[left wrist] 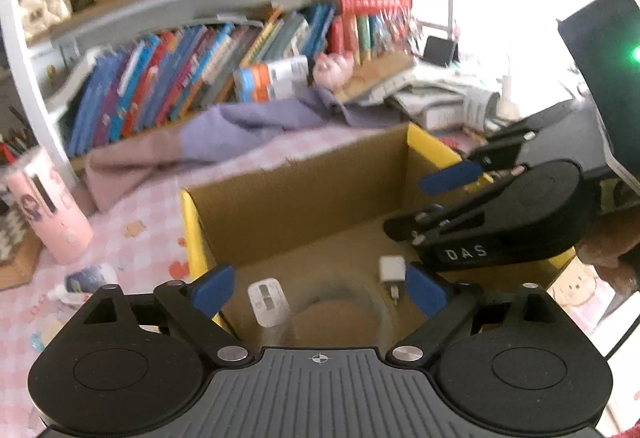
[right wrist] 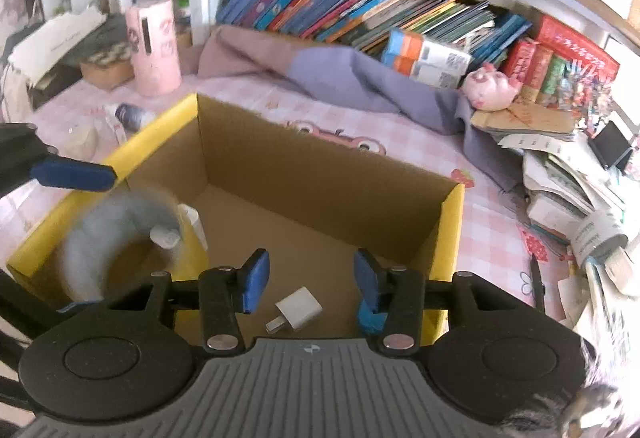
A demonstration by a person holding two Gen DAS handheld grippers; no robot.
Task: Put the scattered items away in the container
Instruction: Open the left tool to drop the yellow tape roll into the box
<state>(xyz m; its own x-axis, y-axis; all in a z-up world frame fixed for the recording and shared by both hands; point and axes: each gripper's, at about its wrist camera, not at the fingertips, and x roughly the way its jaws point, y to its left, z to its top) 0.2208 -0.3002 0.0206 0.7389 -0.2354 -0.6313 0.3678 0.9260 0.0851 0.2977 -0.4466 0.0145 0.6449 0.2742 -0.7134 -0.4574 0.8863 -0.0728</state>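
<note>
A cardboard box with a yellow rim (left wrist: 192, 230) (right wrist: 452, 230) stands open on the pink checked tablecloth. On its floor lie a white charger plug (left wrist: 391, 269) (right wrist: 299, 308), a blurred clear tape roll (left wrist: 340, 312) (right wrist: 116, 238) and a small white tube (left wrist: 268, 301) (right wrist: 193, 223). My left gripper (left wrist: 320, 294) hangs open over the tape roll, its blue pads wide apart and touching nothing. My right gripper (right wrist: 311, 284) (left wrist: 428, 204) is open above the charger, which rests on the box floor free of the pads. The left gripper's blue fingertip (right wrist: 74, 174) reaches over the box's left rim.
A pink cylinder holder (left wrist: 48, 214) (right wrist: 154, 46) and a small bottle (right wrist: 132, 116) stand left of the box. Purple cloth (left wrist: 256, 126) (right wrist: 360, 78) and a bookshelf lie behind it. Stacked papers (right wrist: 560, 178), a pen (right wrist: 536, 278) and a pink plush (right wrist: 492, 86) crowd the right.
</note>
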